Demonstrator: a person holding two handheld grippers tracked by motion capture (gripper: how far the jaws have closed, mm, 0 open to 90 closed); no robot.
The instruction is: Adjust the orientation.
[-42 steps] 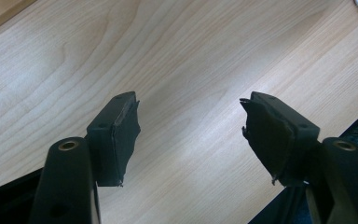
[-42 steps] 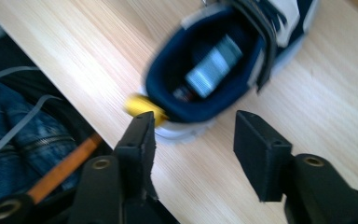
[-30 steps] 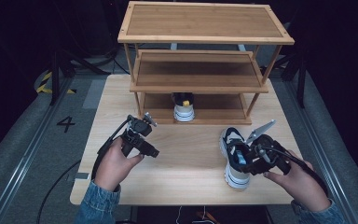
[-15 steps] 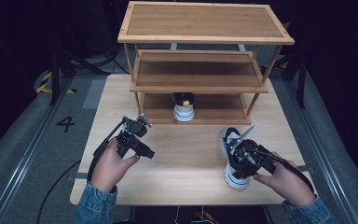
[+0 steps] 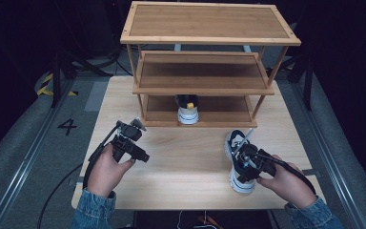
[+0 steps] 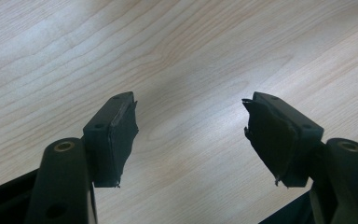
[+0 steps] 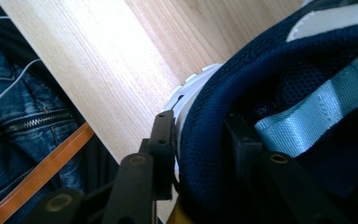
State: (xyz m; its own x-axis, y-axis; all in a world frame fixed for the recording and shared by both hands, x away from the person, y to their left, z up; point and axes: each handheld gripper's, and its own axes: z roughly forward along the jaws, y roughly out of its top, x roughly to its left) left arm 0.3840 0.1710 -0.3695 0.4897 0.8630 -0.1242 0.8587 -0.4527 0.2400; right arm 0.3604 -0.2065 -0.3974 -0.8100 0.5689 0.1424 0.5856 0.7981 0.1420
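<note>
Lowered since a second ago, the right gripper (image 5: 244, 161) has just been closing its jaws on the heel collar of the navy, white-soled sneaker (image 5: 238, 159) at the table's (image 5: 190, 157) 4 o'clock; its toe is hidden. The left gripper (image 6: 191, 135) gapes wide, empty. A second shoe (image 5: 188, 109) sits under the shelf (image 5: 209, 24) at 12 o'clock

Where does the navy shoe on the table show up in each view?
High view: the navy shoe lies at lower right on the table, with the right gripper over its heel end.
Left gripper view: not in it; bare tabletop lies beyond the open left gripper.
Right gripper view: the shoe's heel collar is at centre right, the jaws closing on it, one outside, one inside.
Shared landmark: the light wood tabletop.
</note>
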